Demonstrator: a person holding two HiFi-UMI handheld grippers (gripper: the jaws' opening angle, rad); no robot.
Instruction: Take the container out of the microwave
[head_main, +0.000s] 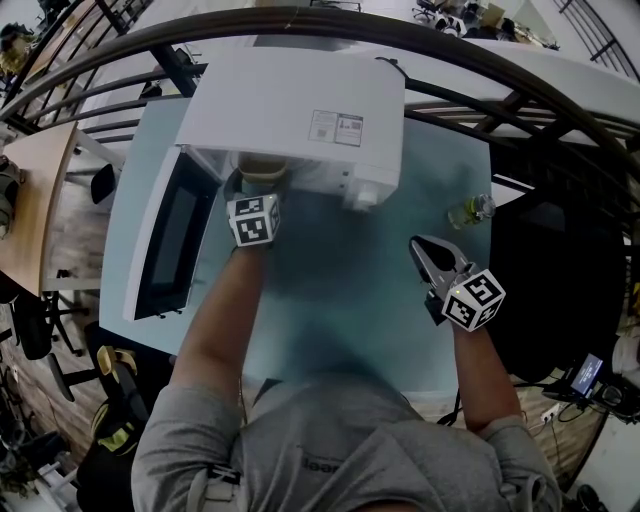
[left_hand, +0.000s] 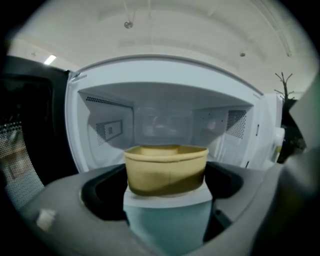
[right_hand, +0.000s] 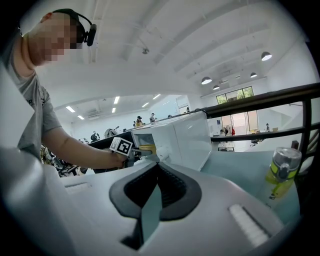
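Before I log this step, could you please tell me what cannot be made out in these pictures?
Contents of the tan round container: left gripper view looks too low; head view, the white microwave overhangs it.
Print on the microwave's top label: head view, too small.
Label of the yellow-green clear bottle: right gripper view, blurred.

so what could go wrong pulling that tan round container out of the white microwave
The left gripper pinches the tan open-topped container only by its sides, so it may slip or tip at the white microwave front edge. The open door stands close on the left and could be bumped.
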